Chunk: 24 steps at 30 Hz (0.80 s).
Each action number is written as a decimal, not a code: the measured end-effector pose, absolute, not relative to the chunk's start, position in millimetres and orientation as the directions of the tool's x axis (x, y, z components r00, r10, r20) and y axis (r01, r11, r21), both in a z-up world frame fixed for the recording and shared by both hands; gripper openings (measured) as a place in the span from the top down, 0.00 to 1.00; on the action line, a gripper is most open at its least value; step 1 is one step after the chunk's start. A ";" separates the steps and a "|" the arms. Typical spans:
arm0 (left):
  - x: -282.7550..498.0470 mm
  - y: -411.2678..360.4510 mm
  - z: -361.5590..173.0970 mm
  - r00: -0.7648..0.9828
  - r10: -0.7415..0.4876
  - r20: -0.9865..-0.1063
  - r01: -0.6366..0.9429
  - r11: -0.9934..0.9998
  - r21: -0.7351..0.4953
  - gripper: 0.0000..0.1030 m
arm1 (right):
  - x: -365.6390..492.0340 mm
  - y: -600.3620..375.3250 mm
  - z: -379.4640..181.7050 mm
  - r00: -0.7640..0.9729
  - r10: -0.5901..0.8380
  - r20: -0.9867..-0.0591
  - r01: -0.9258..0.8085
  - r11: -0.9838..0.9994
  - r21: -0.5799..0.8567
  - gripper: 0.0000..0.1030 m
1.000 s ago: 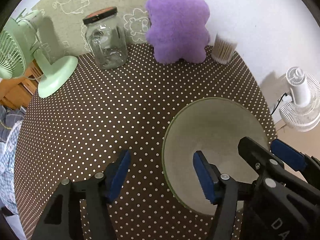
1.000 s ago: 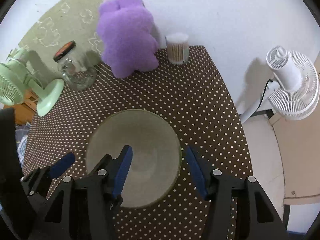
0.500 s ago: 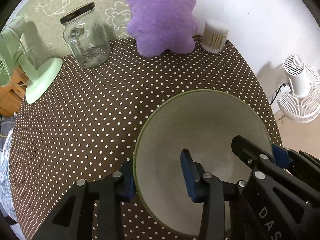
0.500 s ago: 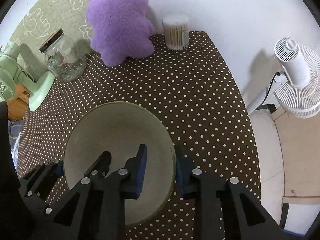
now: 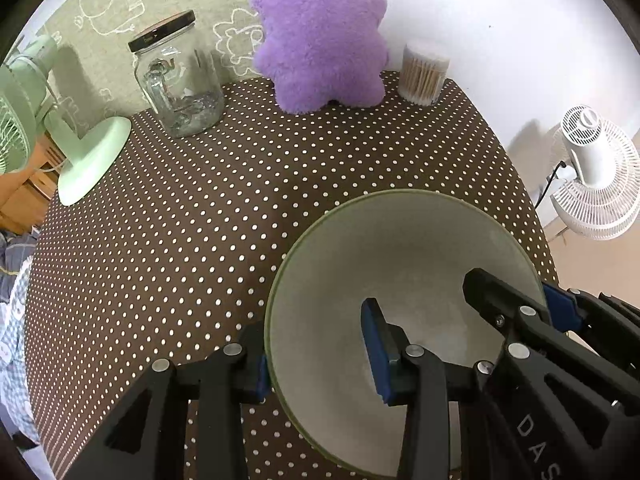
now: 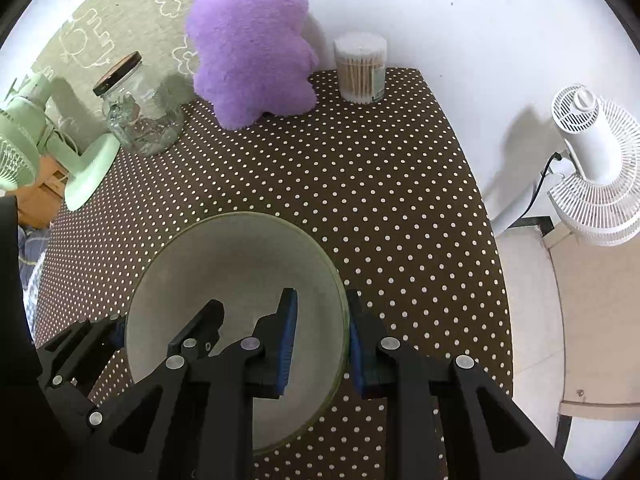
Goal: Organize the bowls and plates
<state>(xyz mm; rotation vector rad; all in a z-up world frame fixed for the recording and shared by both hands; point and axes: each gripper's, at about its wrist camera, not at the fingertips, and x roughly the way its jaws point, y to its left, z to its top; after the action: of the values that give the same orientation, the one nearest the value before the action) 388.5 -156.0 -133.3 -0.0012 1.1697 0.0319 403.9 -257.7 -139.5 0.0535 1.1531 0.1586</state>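
A pale grey-green bowl point(image 5: 400, 272) with a thin green rim sits at the near side of the table point(image 5: 200, 220), which is covered in a brown cloth with white dots. Both grippers straddle its rim from opposite sides. In the left wrist view the left gripper point(image 5: 320, 364) has one blue pad outside the bowl wall at about 8 o'clock of the bowl and the other pad inside the bowl; the jaws are drawn in around the wall, but a gap shows between the inner pad and the wall, so whether they truly clamp it cannot be told. In the right wrist view the right gripper point(image 6: 320, 344) stands at about 4 o'clock of the bowl point(image 6: 232, 280), with one pad inside and the other just outside the rim; the jaws are close on the wall, the outer pad seems to touch it, and the same doubt holds about a firm grip. Whether the bowl rests on the cloth or is raised cannot be told. At the far edge of the table, toward 12 o'clock, a purple plush toy point(image 5: 320, 40) leans by the wall, with a glass jar point(image 5: 176, 80) with a black lid at 11 o'clock and a tub of cotton swabs point(image 5: 424, 74) at 1 o'clock. A mint-green fan point(image 5: 60, 136) stands at 10 o'clock on the table corner. A white fan point(image 6: 592, 168) stands beyond the table at 3 o'clock.
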 end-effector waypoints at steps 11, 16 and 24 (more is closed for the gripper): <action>352.7 -141.0 -116.6 0.392 0.023 -0.919 -0.039 0.999 0.008 0.63 | 373.4 -249.2 -127.0 0.390 0.154 -0.908 -0.109 0.987 0.121 0.74; 334.8 -135.6 -106.4 0.404 0.020 -0.914 -0.048 0.999 0.001 0.63 | 354.8 -242.2 -116.7 0.401 0.152 -0.903 -0.116 0.987 0.115 0.74; 298.8 -116.8 -86.0 0.437 0.003 -0.899 -0.037 0.999 -0.014 0.63 | 322.6 -228.1 -94.3 0.433 0.137 -0.891 -0.109 0.989 0.100 0.74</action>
<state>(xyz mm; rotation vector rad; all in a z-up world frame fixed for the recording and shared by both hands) 298.8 -116.8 -86.0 -0.0335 1.1180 0.0252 322.6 -228.1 -94.3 0.0284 1.1123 0.1535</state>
